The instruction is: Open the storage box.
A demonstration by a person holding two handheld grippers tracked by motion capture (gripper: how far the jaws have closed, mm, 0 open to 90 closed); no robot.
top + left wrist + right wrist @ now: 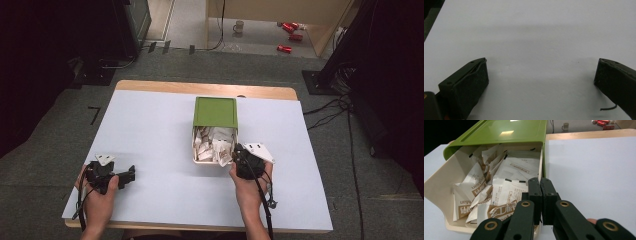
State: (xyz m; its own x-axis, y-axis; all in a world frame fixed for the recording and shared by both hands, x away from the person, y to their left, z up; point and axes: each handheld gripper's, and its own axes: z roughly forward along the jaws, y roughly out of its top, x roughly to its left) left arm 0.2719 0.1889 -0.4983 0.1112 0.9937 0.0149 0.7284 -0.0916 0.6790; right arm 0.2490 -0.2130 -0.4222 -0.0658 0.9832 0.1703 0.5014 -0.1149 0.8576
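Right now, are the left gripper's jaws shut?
No, the left gripper has its jaws wide apart over the bare white table, with nothing between them.

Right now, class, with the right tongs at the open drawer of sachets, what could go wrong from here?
1. The right tongs look shut at the drawer's near corner; whether they pinch a sachet or the wall is unclear, so a pull might lift nothing or drag the drawer.
2. The sachets lie loosely heaped, so pulling one may spill others onto the table.
3. The left tongs rest open, far from the green box, so nothing steadies it.
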